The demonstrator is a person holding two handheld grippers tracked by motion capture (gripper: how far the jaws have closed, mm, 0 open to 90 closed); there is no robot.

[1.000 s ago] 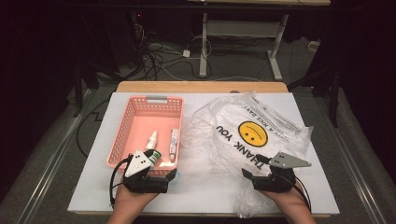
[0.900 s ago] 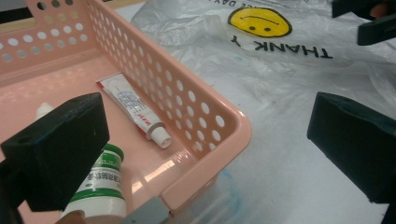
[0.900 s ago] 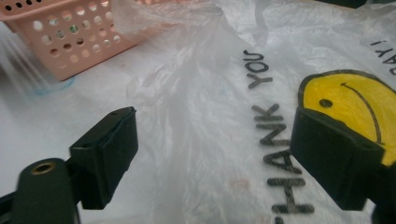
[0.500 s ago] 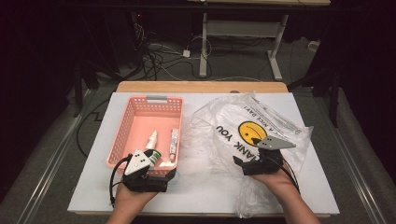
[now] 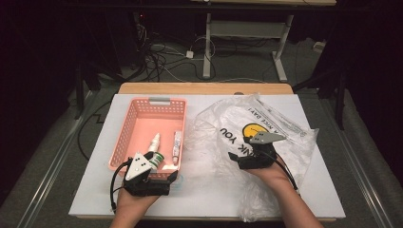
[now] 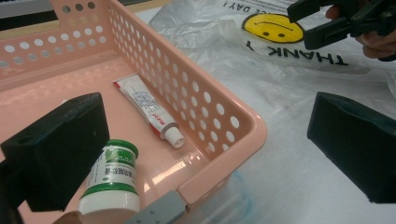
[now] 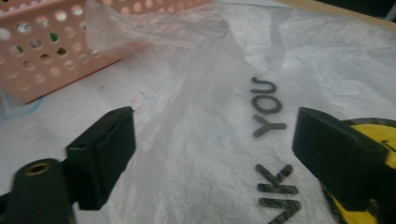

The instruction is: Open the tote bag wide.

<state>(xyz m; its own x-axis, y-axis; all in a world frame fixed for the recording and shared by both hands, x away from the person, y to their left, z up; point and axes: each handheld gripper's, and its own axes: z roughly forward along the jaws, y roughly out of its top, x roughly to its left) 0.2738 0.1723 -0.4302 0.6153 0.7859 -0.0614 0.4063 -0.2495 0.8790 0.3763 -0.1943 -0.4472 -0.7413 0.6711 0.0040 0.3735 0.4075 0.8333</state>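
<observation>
Left tool view shows the basket's [image 6: 224, 123] tube [image 6: 148, 113] label clearly.

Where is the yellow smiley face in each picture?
High view: the smiley face is right of middle on the plastic bag, partly behind the right claw.
Left gripper view: top, right of middle.
Right gripper view: bottom right corner, behind a jaw.
Shared landmark: the pink basket.

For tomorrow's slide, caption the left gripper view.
Open left gripper straddling pink basket corner, above bottle and tube.
</observation>
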